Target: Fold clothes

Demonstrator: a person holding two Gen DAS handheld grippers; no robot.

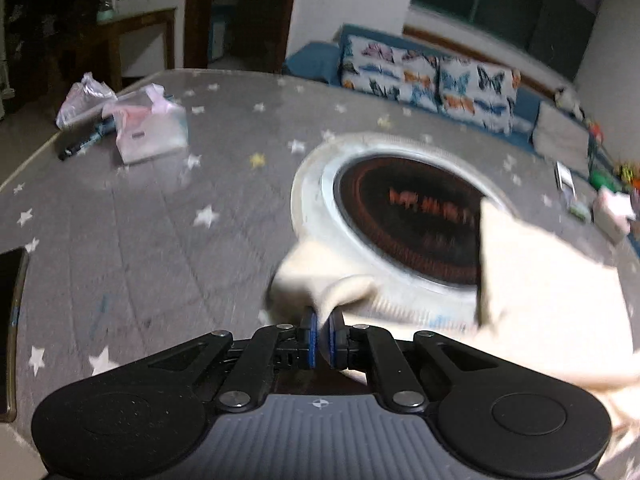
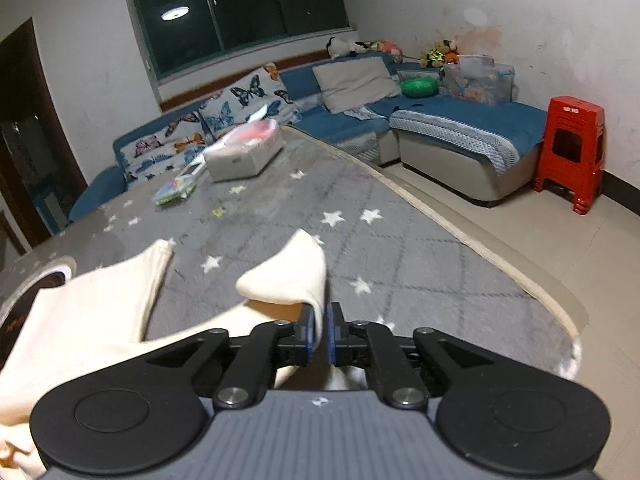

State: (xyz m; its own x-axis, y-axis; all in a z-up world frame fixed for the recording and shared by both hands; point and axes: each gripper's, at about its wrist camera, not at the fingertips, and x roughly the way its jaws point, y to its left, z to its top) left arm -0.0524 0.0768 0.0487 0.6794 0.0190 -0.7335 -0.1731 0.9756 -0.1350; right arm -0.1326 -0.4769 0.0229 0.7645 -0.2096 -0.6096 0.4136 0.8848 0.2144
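Left claw (image 1: 322,322) pinches a soft cream garment (image 1: 540,300) corner; right claw (image 2: 321,320) pinches another (both level, low). Cloth drapes limp across the grey star-patterned desk (image 2: 280,216), partly over a round burner (image 1: 404,216).

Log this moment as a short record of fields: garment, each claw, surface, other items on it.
garment: cream garment, partly lifted, draped over a round cooktop
left claw: shut on a fold of the cream garment
right claw: shut on another corner of the cream garment
surface: grey star-print table cover
other items: white box at the far end, plastic bags, dark marker
motion: left view blurred
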